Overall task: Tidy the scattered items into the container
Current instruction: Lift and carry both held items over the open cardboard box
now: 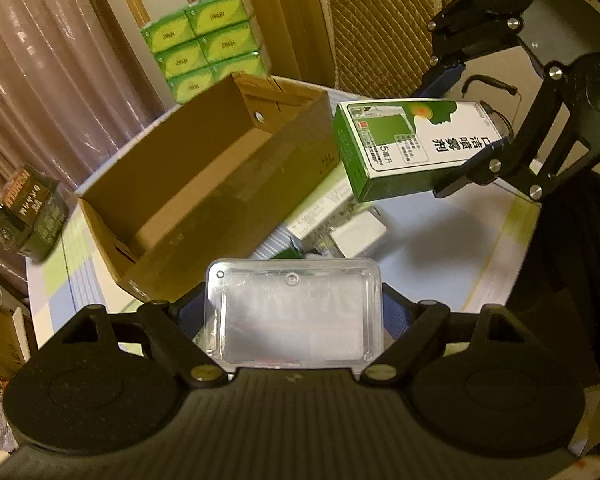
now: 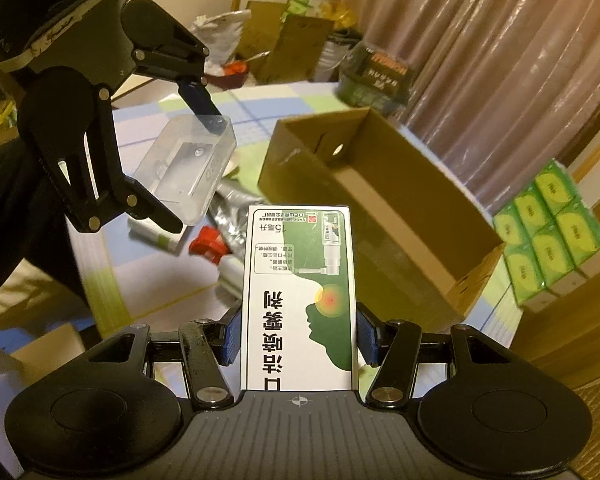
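Left wrist view shows a clear plastic case (image 1: 294, 314), rectangular with rounded corners and glossy, clamped between the blue pads of the left claw (image 1: 294, 320) and held above the counter (image 1: 440, 248). Just beyond it stands the open brown cardboard box (image 1: 204, 184), matte and long, with a round hole in its far end wall. To the right, the right claw (image 1: 476, 164) grips a green-and-white carton (image 1: 404, 144) printed with Chinese characters, also lifted clear of the counter. Right wrist view gives that carton (image 2: 300, 300) head-on, a flat-faced rectangular pack pinched at its sides by the blue pads of the right claw (image 2: 300, 336), and it alone reveals the clutter under the case (image 2: 188, 168): a red-capped white bottle (image 2: 216, 252), crinkled silver foil and a white tube on the checked cloth. Stacked green tissue packs (image 1: 208, 40) and a dark wrapped package (image 1: 30, 212) sit at the counter's far edges.
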Tool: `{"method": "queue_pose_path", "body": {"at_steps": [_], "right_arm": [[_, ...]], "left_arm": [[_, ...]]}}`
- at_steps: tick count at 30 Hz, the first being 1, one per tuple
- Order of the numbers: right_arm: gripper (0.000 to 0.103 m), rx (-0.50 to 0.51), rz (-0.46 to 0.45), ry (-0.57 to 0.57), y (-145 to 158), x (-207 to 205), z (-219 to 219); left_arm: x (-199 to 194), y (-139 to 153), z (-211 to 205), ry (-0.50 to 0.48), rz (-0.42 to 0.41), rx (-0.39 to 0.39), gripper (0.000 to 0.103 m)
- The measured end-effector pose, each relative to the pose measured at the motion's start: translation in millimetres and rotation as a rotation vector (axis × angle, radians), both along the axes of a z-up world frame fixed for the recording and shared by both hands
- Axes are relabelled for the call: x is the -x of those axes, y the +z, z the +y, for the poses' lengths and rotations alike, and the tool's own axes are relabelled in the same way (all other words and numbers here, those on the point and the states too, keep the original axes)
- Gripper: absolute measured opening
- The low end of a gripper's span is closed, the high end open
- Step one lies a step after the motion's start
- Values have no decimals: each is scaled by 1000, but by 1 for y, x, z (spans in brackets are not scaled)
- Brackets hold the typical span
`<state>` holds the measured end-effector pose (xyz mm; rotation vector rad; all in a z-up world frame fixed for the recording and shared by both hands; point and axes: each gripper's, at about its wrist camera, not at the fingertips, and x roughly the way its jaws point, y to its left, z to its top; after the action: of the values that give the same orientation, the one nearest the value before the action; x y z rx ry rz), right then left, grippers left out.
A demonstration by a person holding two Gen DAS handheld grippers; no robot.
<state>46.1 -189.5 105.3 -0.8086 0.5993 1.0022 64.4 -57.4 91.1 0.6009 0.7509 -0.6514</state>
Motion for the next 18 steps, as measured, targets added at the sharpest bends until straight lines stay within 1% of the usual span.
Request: {"method": "queue_pose_path", "body": {"at_steps": [10,18], "right_arm": [[53,-37,-32,-25,20,-18,9],[53,-69,-52,-54,30,-49,20]], "left_arm": [[-24,19,1,14,-34,15,83],[-56,33,0,30,-60,35,83]]}}
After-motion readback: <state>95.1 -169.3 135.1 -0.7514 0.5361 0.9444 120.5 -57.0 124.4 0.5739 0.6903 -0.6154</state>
